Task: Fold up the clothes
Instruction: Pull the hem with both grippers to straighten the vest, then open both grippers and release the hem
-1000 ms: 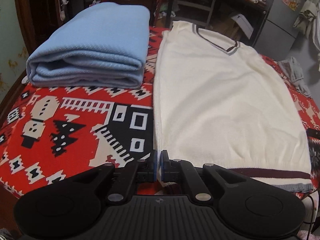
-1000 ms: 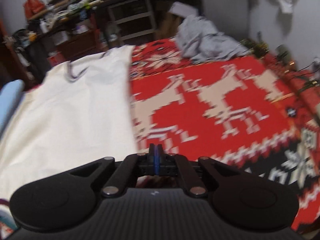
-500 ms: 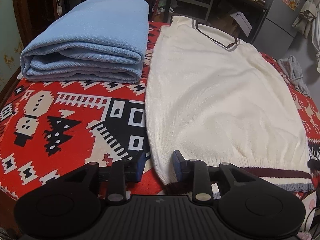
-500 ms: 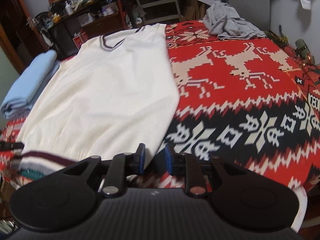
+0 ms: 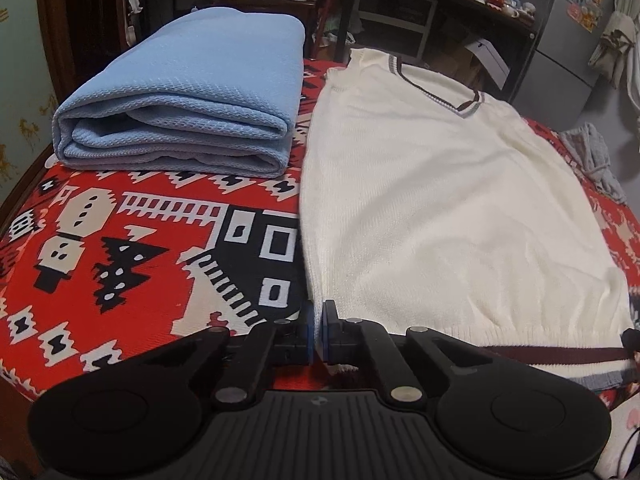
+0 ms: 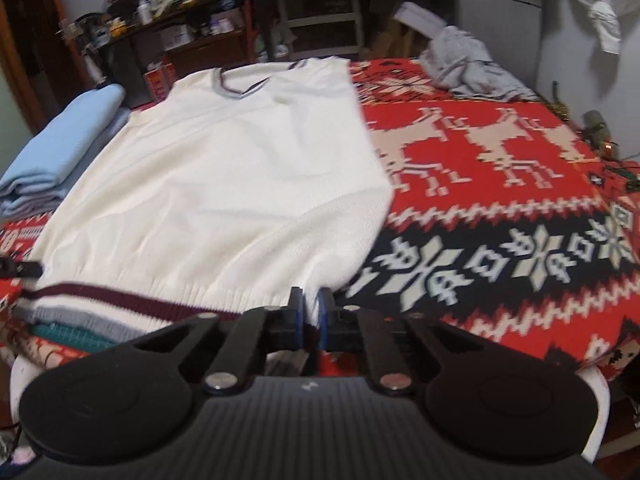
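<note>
A cream V-neck sweater (image 5: pixel 448 216) lies flat, front up, on a bed covered by a red, black and cream patterned blanket (image 5: pixel 132 248) with reindeer and snowflake motifs, its striped collar pointing toward the far edge and its maroon-and-grey hem nearest the cameras. The left gripper (image 5: pixel 318 336) is pinched on the sweater's near left hem corner, its blue-padded jaws drawn nearly together with a sliver of knit between them. The right gripper (image 6: pixel 311 320) is closed on the opposite hem corner in the same fashion, a narrow strip of cloth showing in its jaws. A folded light-blue blanket (image 5: pixel 188 100) sits just beside the sweater's left edge, toward the head of the bed. A crumpled grey garment (image 6: pixel 468 66) rests on the far right corner of the bed, well apart from the sweater. Behind, dark wooden shelves (image 6: pixel 200 12) crowded with bottles and boxes line the wall, and white clothing (image 6: pixel 600 4) hangs at the right.
</note>
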{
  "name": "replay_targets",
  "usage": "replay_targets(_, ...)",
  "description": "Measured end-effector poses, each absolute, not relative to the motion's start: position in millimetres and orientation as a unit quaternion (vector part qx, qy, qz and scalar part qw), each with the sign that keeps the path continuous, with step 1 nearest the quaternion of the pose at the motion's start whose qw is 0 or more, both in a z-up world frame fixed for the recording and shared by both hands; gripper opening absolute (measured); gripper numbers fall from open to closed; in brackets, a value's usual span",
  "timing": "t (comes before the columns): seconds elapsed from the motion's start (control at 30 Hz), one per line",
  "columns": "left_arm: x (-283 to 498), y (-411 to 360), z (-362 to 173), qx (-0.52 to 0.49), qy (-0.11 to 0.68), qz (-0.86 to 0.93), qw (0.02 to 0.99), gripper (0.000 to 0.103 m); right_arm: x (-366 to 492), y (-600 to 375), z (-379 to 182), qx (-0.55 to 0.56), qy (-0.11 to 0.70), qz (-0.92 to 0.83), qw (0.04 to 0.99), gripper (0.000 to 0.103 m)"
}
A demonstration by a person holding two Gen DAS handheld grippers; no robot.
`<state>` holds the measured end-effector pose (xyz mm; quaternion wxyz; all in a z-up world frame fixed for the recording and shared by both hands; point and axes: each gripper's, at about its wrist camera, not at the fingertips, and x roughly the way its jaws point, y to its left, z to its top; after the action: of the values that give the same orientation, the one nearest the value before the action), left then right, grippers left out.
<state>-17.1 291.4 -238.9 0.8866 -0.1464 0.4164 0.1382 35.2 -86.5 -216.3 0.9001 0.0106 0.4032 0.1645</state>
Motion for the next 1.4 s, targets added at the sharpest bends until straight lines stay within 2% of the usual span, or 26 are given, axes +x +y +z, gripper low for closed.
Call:
replay_targets(0.13,-23.8,286.3,-224.6,-0.174,0.417,0.109,0.885,0.004,41.1,-108.5,-205.6,0.021,0.39,0.143,0.909,0.007)
replay_targets(0.37,-27.7,277.9,-239.5,-0.164,0.441,0.109,0.876,0.004,37.9,-147.5,-222.1,0.048,0.428,0.128,0.894,0.007)
replay_targets(0.5,-31.4,281.0,-244.1,-0.177,0.444,0.102,0.873,0.011,30.2,-144.5,-224.1,0.044,0.415,0.143,0.898,0.008)
replay_targets(0.57,-34.5,283.6,-242.5,-0.188,0.445,0.091,0.871,0.015,29.6,-144.0,-220.5,0.049,0.41,0.153,0.898,0.015)
replay_targets(0.63,-38.5,282.4,-243.5,-0.198,0.448,0.076,0.869,0.018,29.0,-143.6,-216.9,0.054,0.405,0.162,0.898,0.016)
replay_targets(0.9,-46.4,257.4,-245.6,-0.173,0.455,0.048,0.872,0.019,25.3,-139.5,-221.9,0.052,0.424,0.181,0.886,0.028)
replay_targets(0.93,-45.4,253.4,-245.2,-0.161,0.455,0.056,0.874,0.013,25.1,-139.0,-223.6,0.051,0.426,0.18,0.885,0.024)
replay_targets(0.97,-44.2,250.2,-244.7,-0.151,0.457,0.064,0.874,0.006,24.9,-138.6,-225.2,0.05,0.427,0.178,0.885,0.011)
replay_targets(1.03,-43.2,246.1,-242.6,-0.129,0.461,0.082,0.874,0.006,24.5,-138.3,-223.8,0.047,0.426,0.169,0.887,0.005)
replay_targets(1.4,-60.7,265.5,-241.7,-0.13,0.475,0.101,0.864,0.008,16.7,-161.6,-223.3,0.057,0.432,0.154,0.887,0.005)
